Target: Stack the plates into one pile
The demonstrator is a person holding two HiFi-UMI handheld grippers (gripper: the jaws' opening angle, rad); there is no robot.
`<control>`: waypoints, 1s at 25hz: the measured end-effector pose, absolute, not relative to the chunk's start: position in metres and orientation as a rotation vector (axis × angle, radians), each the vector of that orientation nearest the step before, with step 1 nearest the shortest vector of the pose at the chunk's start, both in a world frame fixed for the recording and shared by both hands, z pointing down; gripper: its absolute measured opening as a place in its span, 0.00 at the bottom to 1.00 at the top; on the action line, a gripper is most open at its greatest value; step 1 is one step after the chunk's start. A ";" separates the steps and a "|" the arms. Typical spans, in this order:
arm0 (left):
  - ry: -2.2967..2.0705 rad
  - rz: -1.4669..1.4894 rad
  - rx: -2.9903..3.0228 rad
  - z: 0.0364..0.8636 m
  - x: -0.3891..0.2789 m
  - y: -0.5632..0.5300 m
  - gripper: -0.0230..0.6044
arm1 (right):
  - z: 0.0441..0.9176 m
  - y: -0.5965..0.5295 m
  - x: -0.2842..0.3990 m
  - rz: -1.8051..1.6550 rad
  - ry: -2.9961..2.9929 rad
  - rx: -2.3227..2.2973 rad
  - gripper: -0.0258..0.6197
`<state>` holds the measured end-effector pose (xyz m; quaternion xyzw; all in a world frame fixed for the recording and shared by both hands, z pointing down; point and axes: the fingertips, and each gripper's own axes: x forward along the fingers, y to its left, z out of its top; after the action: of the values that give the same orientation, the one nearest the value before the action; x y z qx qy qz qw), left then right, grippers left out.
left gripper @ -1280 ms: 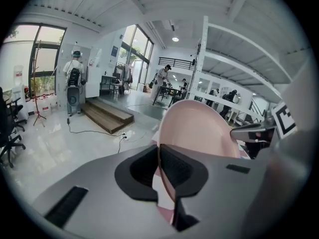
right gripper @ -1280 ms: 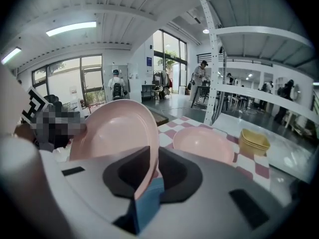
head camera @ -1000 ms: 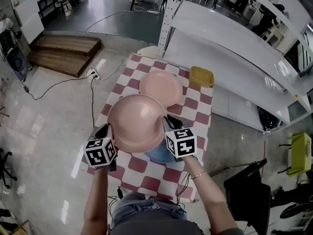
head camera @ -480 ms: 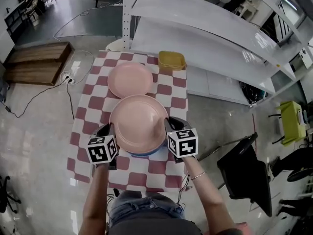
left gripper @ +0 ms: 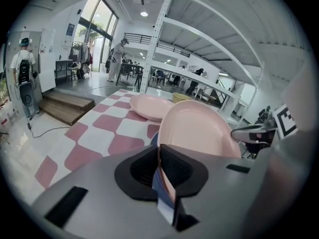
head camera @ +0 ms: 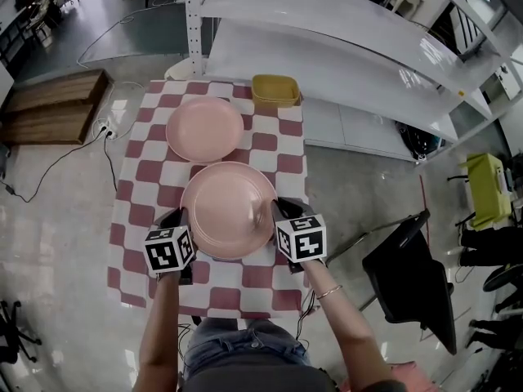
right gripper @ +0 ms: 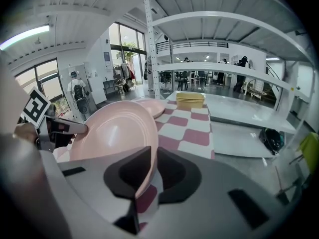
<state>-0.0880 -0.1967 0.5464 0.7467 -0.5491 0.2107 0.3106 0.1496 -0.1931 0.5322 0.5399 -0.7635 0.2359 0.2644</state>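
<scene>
Both grippers hold one large pink plate [head camera: 229, 209] by opposite rims, low over the near part of the red-and-white checked table [head camera: 135, 170]. My left gripper [head camera: 181, 217] is shut on the plate's left rim [left gripper: 164, 148]. On the right rim [right gripper: 149, 148] my right gripper [head camera: 280, 209] is shut. A second pink plate [head camera: 204, 129] lies on the table farther away. In the left gripper view a sliver of a blue plate [left gripper: 154, 141] shows under the held plate; the head view hides it.
A yellow bowl [head camera: 274, 91] stands at the table's far edge. White metal shelving [head camera: 343, 55] runs along the far right. A black chair [head camera: 409, 276] stands right of the table, wooden steps [head camera: 49, 109] to the left, with cables on the floor.
The held pink plate has come down and toward me over the blue plate, which showed under its near edge before and is now covered in the head view. Both grips are unchanged.
</scene>
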 end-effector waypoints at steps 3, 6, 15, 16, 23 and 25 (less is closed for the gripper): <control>-1.465 0.573 1.969 0.551 -0.091 -0.198 0.08 | 0.539 -0.196 0.147 0.623 -2.053 1.449 0.12; -1.477 0.611 1.976 0.558 -0.093 -0.198 0.09 | 0.545 -0.199 0.144 0.594 -2.039 1.444 0.12; -1.487 0.709 2.002 0.572 -0.092 -0.203 0.10 | 0.563 -0.203 0.143 0.583 -1.988 1.440 0.12; -1.490 0.711 2.002 0.573 -0.092 -0.204 0.10 | 0.565 -0.204 0.143 0.584 -1.986 1.440 0.12; -1.492 0.738 1.988 0.581 -0.093 -0.203 0.10 | 0.575 -0.204 0.143 0.589 -1.977 1.420 0.12; -1.495 0.745 1.990 0.581 -0.093 -0.204 0.10 | 0.576 -0.205 0.143 0.593 -1.977 1.415 0.12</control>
<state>-0.0932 -0.2036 0.5810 0.7378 -0.5543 0.2762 0.2686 0.1426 -0.2045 0.5764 0.5368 -0.7501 0.2249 0.3141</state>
